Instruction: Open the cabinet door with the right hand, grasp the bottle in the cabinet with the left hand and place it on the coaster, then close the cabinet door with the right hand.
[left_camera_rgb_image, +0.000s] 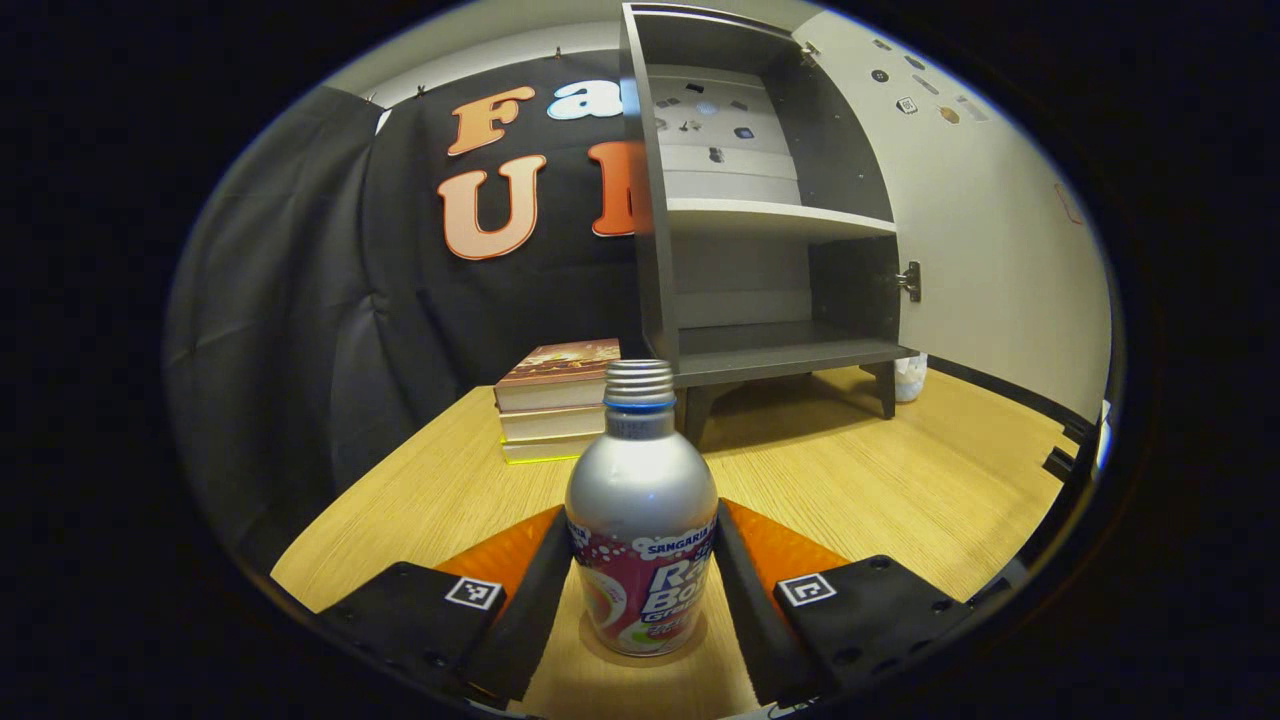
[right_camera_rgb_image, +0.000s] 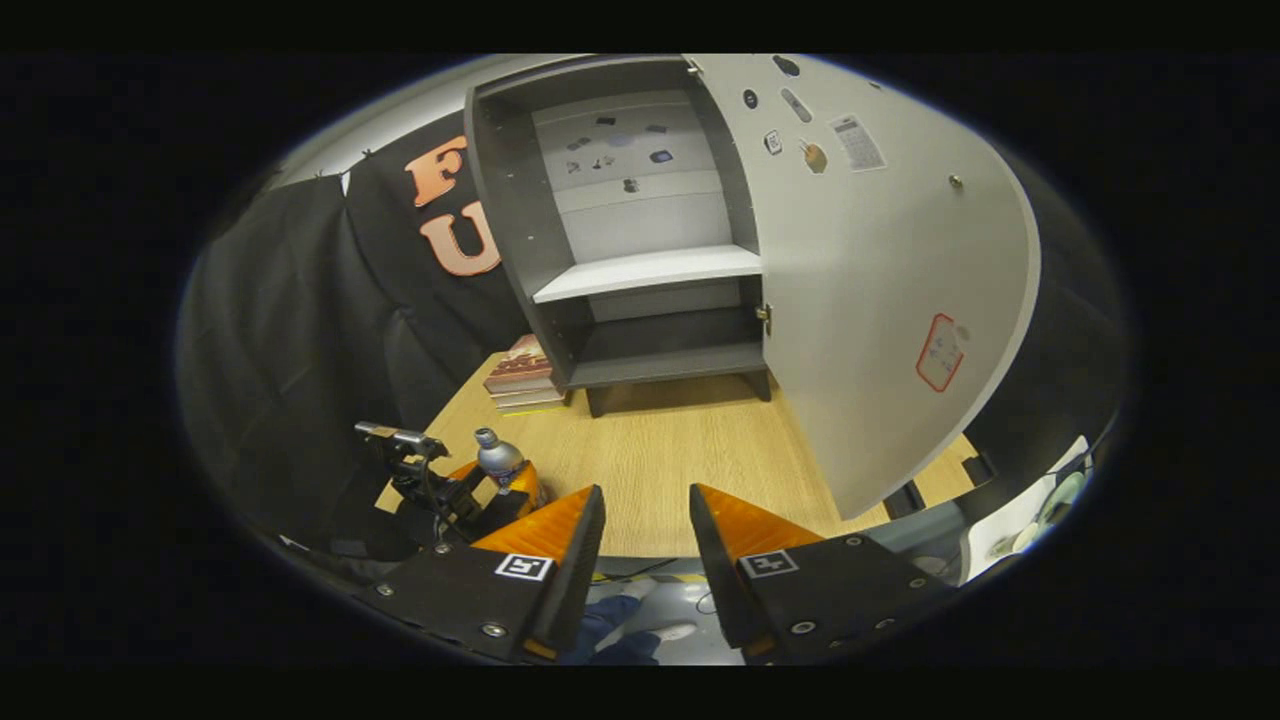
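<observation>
The left gripper (left_camera_rgb_image: 642, 590) has its fingers against both sides of the bottle (left_camera_rgb_image: 641, 530), which stands upright on the table (left_camera_rgb_image: 880, 480), well out in front of the cabinet (left_camera_rgb_image: 760, 210); I can't make out a coaster under it. The right gripper (right_camera_rgb_image: 646, 545) hangs apart and empty near the table's front edge. What's left, I'd judge, is the door (right_camera_rgb_image: 880, 290): it stands wide open ahead and to the right of the right gripper, the nearer hand, and must swing leftward to shut.
</observation>
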